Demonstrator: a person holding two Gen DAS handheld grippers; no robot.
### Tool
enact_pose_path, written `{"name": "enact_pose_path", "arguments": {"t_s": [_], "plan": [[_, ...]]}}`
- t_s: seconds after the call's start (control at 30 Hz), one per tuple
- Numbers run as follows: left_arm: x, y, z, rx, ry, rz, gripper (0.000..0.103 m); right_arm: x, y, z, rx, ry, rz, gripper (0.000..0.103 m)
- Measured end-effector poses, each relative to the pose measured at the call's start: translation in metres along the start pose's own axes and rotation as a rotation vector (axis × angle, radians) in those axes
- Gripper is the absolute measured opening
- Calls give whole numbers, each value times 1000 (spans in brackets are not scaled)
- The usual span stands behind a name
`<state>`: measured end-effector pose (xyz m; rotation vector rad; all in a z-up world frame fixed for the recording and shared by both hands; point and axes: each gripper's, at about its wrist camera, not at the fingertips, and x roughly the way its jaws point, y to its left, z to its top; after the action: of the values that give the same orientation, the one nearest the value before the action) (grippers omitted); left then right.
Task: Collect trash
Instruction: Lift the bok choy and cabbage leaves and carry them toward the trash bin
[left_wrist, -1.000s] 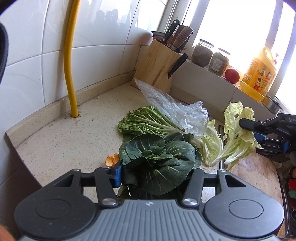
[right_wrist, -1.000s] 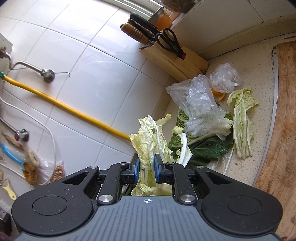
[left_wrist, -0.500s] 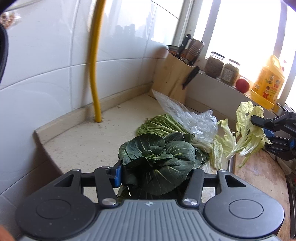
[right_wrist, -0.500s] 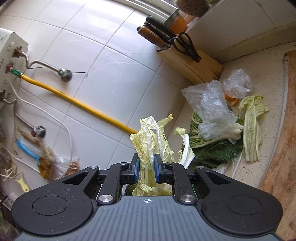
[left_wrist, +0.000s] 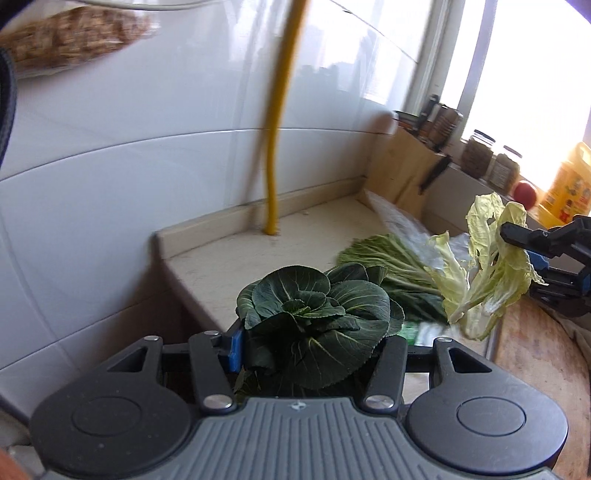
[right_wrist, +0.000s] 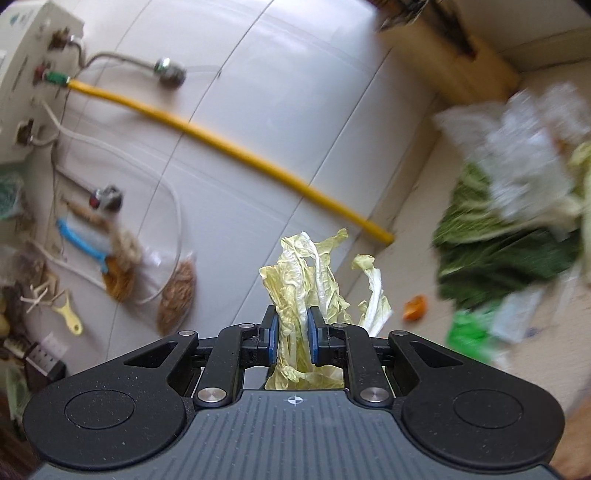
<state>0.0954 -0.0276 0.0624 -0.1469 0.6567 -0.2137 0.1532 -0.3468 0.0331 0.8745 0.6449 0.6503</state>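
My left gripper is shut on a dark green leafy vegetable head, held above the counter's left end. My right gripper is shut on a bunch of pale yellow-green cabbage leaves; the left wrist view shows those same cabbage leaves hanging from the right gripper at the right. More scraps lie on the counter: a green leaf pile, crumpled clear plastic, an orange peel piece and a bright green wrapper.
A white tiled wall with a yellow pipe stands behind the counter. A wooden knife block, jars, a red fruit and an oil bottle line the window sill. A wooden board lies at the right. Utensils hang on the wall.
Both grippers have pulled back and leftward from the scrap pile, each still carrying its vegetable. The counter's left edge and more wall now show; the views are motion-blurred.
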Motion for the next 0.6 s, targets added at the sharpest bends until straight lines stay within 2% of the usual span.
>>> {"name": "enact_pose_path", "arguments": {"t_s": [0.3, 0.6], "plan": [[-26, 55, -11, -58, -6, 102, 48, 87, 31, -15, -10, 197, 65, 22], [-41, 106, -24, -129, -7, 166, 48, 152, 55, -45, -32, 327, 79, 22]]}}
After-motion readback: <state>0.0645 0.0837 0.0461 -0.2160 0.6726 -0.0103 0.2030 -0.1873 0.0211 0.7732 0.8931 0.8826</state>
